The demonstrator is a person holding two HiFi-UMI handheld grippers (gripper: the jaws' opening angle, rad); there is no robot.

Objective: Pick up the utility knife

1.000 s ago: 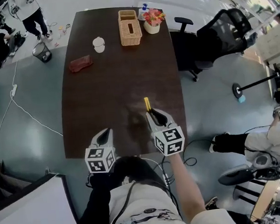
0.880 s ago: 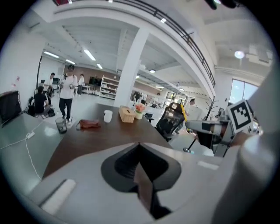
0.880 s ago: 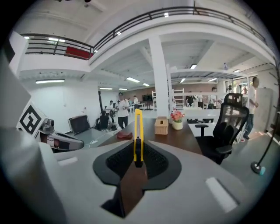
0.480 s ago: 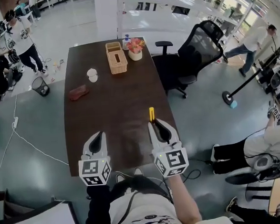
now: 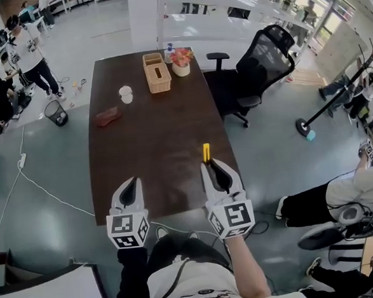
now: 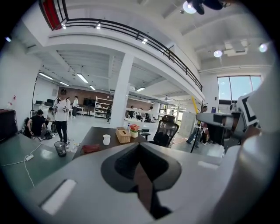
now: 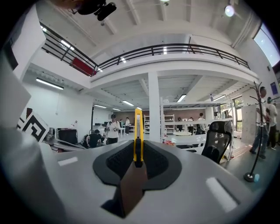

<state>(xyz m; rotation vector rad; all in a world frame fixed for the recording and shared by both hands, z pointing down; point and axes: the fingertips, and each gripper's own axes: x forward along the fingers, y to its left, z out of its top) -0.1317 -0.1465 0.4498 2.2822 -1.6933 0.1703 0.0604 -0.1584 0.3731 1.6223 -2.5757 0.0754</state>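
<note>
Jaws of my right gripper (image 5: 211,164) were pinched on the yellow utility knife (image 5: 206,153), which stuck out past their tips in the air over the near right part of the dark table (image 5: 141,135). My left gripper (image 5: 131,183) hung beside it, jaws pressed together on nothing. A wicker basket (image 5: 157,73) and a white cup (image 5: 126,93) stood at the far end.

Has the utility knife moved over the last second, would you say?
Yes. Held by the right gripper, the utility knife now shows nearer the table's right edge, with the gripper drawn back toward the near edge.
</note>
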